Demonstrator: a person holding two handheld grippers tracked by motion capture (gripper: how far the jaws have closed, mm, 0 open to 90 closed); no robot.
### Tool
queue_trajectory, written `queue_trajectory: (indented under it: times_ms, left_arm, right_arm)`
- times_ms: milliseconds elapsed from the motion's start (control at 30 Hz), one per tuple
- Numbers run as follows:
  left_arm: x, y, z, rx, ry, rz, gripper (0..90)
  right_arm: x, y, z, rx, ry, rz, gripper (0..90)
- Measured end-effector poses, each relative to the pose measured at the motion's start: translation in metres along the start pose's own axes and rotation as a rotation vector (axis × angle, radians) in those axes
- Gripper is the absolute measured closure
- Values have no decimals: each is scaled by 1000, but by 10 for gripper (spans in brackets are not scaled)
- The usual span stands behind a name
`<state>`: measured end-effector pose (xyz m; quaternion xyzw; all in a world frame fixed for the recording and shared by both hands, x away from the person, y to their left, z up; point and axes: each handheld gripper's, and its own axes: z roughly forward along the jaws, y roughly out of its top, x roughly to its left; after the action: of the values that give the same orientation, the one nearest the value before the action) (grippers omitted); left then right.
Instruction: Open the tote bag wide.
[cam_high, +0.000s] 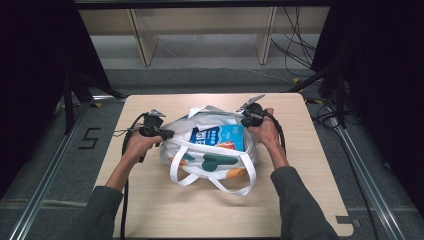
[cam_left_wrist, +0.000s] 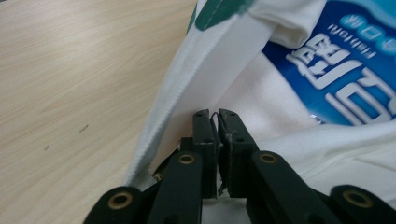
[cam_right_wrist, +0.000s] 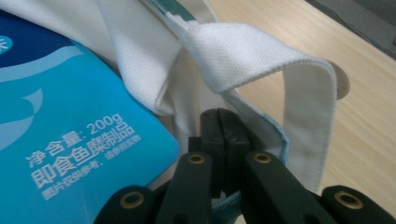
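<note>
On pale woodgrain table (cam_high: 150, 200), floppy canvas bag (cam_high: 212, 162)

Tote bag (cam_high: 210, 150) occupies centre of surface (cam_high: 300, 165); blue packet (cam_high: 220, 137) blocks its mouth; looped straps (cam_high: 220, 182) obstruct near side; surface margins open.

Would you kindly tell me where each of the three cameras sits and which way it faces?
High view: above the person's side, looking forward and down at the table; both forearms, left gripper and right gripper hold the tote bag.
Left gripper view: riding the left gripper, looking along its fingers, shut on bag cloth.
Right gripper view: riding the right gripper, fingers shut on the bag's edge by a handle.
Shared: the blue packet inside the bag.
</note>
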<state>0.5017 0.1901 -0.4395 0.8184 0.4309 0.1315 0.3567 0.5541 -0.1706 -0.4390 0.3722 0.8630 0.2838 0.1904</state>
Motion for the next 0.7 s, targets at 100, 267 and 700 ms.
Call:
queue_trajectory:
  times_ms: [100,267,700]
  left_arm:
    - [-4,3,-9,-44,-45,-20,823]
    - [-21,6,-17,-63,-71,38,789]
    - [-37,-18,-19,23,-174,90,798]
  right_arm:
    - [3,5,-16,-31,12,17,900]
    - [25,6,-56,-145,96,-39,900]
    - [74,-64,-73,-39,317,-135,900]
